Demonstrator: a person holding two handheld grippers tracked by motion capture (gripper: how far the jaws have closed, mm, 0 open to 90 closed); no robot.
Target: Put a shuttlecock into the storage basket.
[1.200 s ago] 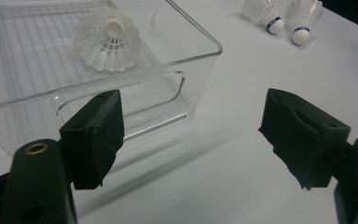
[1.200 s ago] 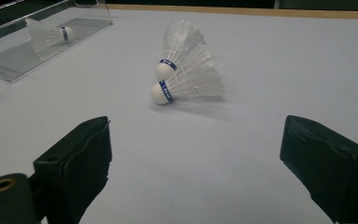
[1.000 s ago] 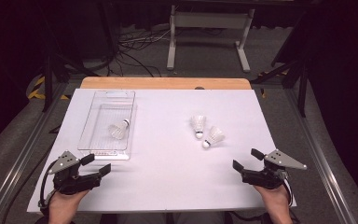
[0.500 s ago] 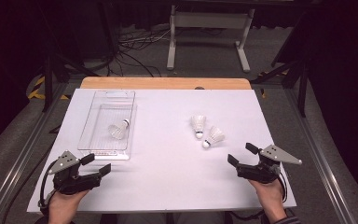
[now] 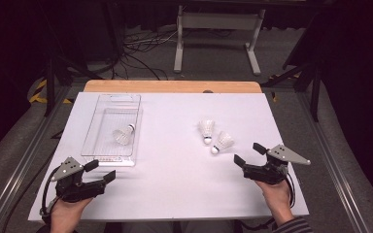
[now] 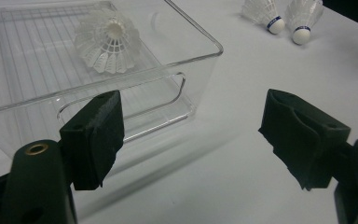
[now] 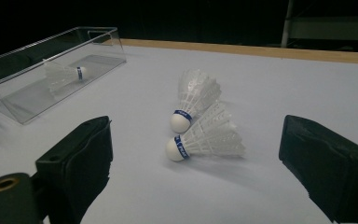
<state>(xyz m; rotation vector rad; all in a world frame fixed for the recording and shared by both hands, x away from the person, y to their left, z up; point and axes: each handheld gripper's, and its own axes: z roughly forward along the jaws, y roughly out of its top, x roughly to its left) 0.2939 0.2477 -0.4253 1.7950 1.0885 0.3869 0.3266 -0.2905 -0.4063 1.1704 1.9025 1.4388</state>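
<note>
The table (image 5: 175,194) carries a clear container (image 5: 93,141) on its left half, with one shuttlecock (image 5: 124,135) lying inside it toward the near end. Two shuttlecocks lie side by side, touching, right of centre: the far shuttlecock (image 5: 206,130) to the left, the near shuttlecock (image 5: 222,142) to its right. The left gripper (image 5: 100,171) sits at the near left corner, just before the container. The right gripper (image 5: 248,154) sits at the near right, just nearer than the pair of shuttlecocks.
</note>
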